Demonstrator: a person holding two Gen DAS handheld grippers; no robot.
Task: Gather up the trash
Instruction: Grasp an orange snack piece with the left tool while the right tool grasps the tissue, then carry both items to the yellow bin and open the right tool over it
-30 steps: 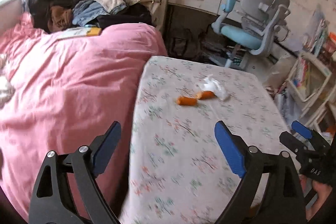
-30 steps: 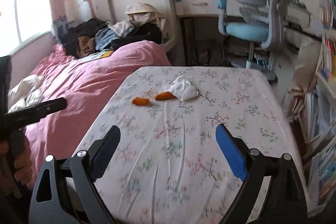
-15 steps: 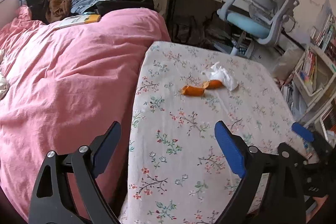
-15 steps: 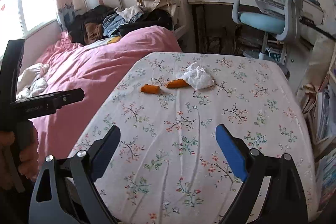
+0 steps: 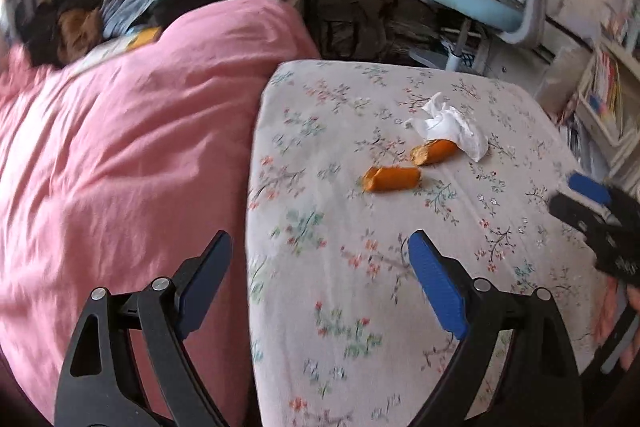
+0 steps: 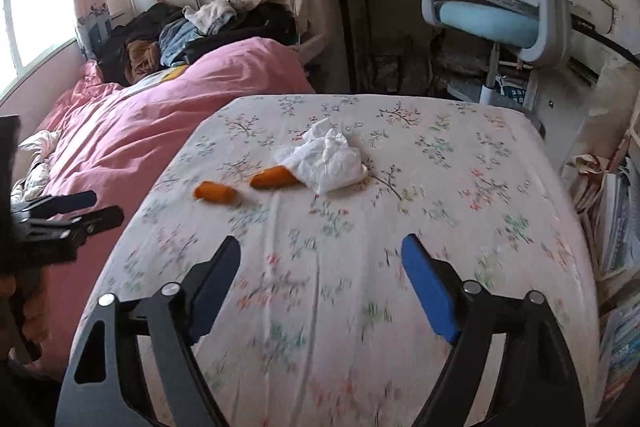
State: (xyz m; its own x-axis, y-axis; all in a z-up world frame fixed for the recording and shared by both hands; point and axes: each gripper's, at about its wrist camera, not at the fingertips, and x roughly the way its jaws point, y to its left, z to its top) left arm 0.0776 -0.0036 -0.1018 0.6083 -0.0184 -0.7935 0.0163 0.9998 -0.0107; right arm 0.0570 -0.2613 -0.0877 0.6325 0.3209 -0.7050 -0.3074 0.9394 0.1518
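Moved: both grippers came forward and down over the floral-cloth table [image 6: 460, 163] since the earlier frames; the trash loomed bigger and nearer in both wrist views; the bed and chair slid toward the upper edges.
Left gripper [image 5: 320, 291]: fingers spread wide, nothing between them; it hung over the table's near left edge, beside the pink duvet [image 5: 120, 147]; the orange pieces lay ahead of it, well short of its tips.
Right gripper [image 6: 320, 287]: jaws were closing a little, though the pads stood far apart with only bare cloth between them; nothing was pinched.
Tissue [image 6: 326, 159]: crumpled white wad sat near the middle of the table, its edge touching the farther orange piece.
Orange scraps: two stubby pieces, peel or carrot, I could not tell which; the farther orange piece [image 6: 272, 178] lay tucked against the tissue; the nearer orange piece [image 6: 214, 193] lay just beside it, apart, toward the bed side.
Bin: no bag or bin showed in either view.
Meaning for the task: I judged this as the approach only; nothing collected yet, all three bits untouched; the right gripper looked lined up on the tissue, the left on the nearer orange piece.
Risk: the cloth was loose and wrinkled; a low pinch could snag fabric along with the trash.
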